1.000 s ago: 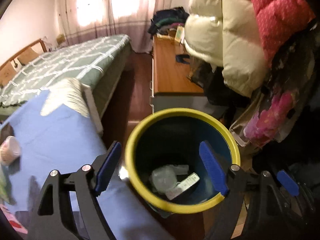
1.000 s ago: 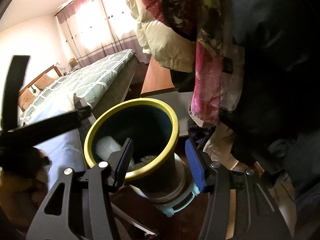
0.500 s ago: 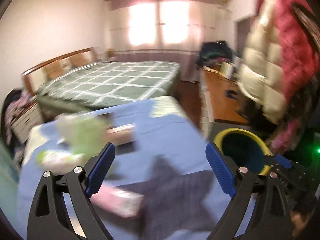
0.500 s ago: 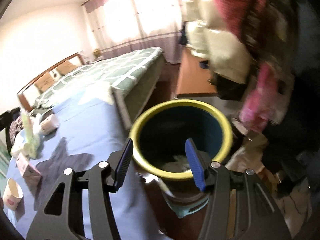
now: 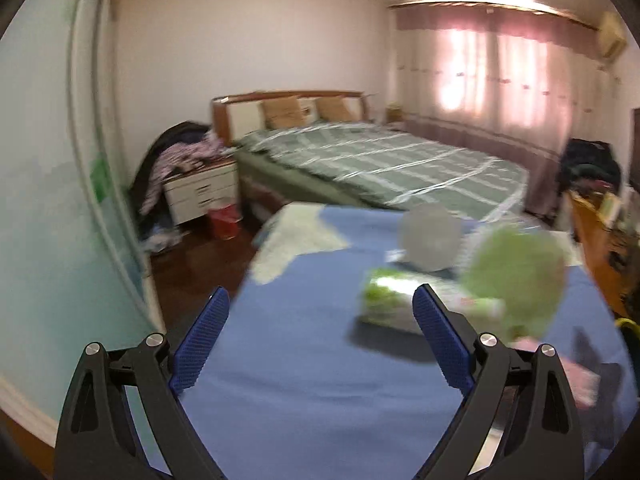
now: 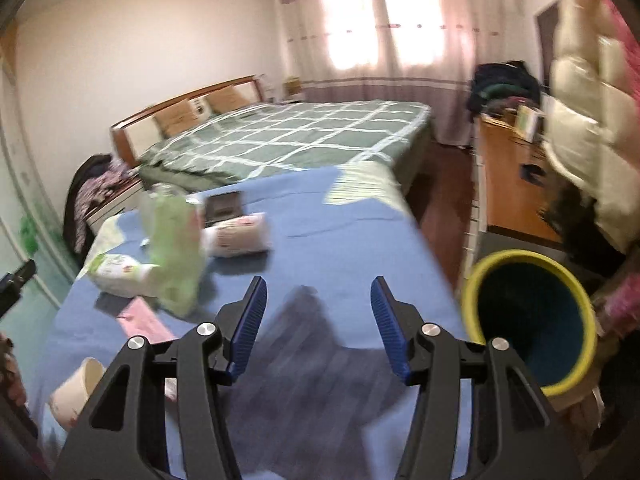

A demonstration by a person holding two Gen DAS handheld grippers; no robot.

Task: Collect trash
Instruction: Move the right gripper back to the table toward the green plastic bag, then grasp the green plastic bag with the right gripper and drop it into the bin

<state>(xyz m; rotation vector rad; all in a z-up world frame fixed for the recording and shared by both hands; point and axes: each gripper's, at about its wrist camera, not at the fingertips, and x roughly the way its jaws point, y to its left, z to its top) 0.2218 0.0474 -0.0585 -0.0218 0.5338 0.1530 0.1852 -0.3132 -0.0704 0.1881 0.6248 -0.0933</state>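
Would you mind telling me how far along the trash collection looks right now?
Done: cannot tell; the yellow-rimmed bin shows no visible contents from here. In hand: nothing; the left gripper and right gripper are both open and empty above the blue cloth. Left: the green bag, wipes pack, white roll, pink paper and paper cup.

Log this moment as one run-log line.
left claw: open, empty | right claw: open, empty | bin: beside table | trash on blue table: green bottle, paper cup
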